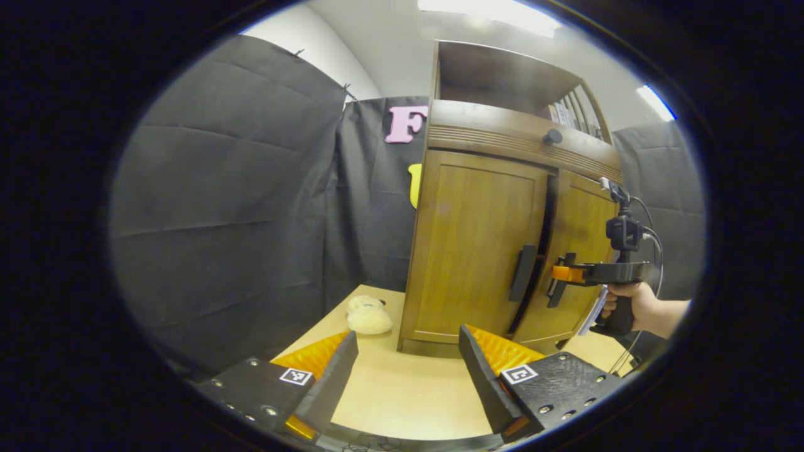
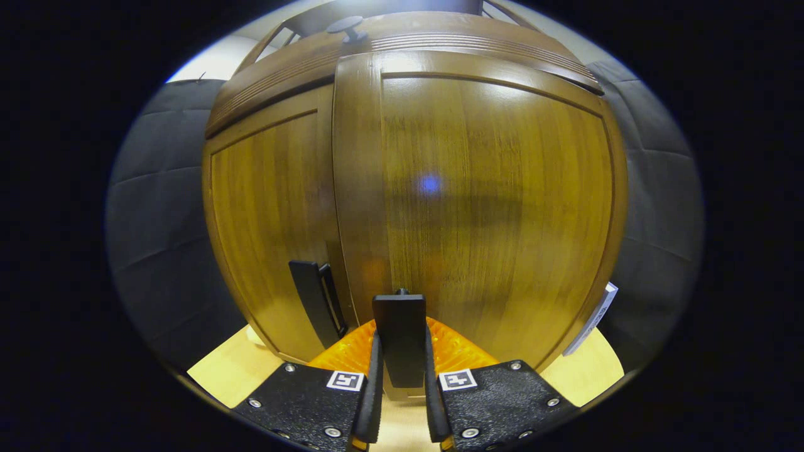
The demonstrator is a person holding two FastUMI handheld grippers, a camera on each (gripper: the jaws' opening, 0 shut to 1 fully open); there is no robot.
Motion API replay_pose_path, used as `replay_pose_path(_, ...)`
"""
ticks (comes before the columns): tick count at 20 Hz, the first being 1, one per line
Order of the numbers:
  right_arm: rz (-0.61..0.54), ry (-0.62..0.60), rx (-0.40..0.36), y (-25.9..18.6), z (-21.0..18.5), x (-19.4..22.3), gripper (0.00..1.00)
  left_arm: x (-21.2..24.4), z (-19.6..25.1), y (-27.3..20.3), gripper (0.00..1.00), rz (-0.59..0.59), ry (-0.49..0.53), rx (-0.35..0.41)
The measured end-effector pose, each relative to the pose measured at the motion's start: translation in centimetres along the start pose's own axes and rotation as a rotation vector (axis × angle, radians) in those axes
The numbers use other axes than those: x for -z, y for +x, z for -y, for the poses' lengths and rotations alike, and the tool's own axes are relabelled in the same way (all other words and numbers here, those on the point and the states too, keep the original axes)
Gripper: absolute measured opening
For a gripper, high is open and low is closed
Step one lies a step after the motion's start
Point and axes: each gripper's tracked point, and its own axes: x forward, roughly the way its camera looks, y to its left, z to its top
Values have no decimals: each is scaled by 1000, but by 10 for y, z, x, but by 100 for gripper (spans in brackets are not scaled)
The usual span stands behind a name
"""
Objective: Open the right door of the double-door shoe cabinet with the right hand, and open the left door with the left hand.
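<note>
**Right door handle gripped; left door not yet engaged**

Left gripper view. The left gripper has its fingers spread wide with nothing between them, held back from the shoe cabinet – a standby position, judged to leave room for the right door to swing. The cabinet stands at 12 to 1 o'clock on the table. Its left door appears shut, and its handle is untouched. At 3 o'clock a hand holds the right gripper level against the right door, which looks slightly ajar. A plush toy lies at 10 o'clock beside the cabinet base.

Right gripper view. The right gripper is pressed together on the right door handle, one finger on each side – the grip needed to pull. The right door sits ahead at 12 o'clock; the left door handle is at 10 o'clock.

Count: two doors, two bar handles, one drawer knob, two grippers, one toy.
</note>
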Motion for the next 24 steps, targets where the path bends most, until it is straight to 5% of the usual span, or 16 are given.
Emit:
replay_pose_path(17, -16, 23, -36, 2, 1, 1, 30, -2, 8, -1, 92, 18, 79, 79)
replay_pose_path(19, -17, 28, -28, 2, 2, 1, 30, -2, 10, -1, 87, 19, 79, 91)
replay_pose_path(20, -18, 29, -26, 2, 3, 0, 30, -3, 12, 0, 98, 18, 78, 100)
replay_pose_path(21, -19, 31, -23, 0, 4, 2, 30, -3, 14, -1, 92, 18, 78, 110)
replay_pose_path(24, -26, 32, -11, -2, 5, 3, 30, -4, 22, 2, 99, 16, 90, 141)
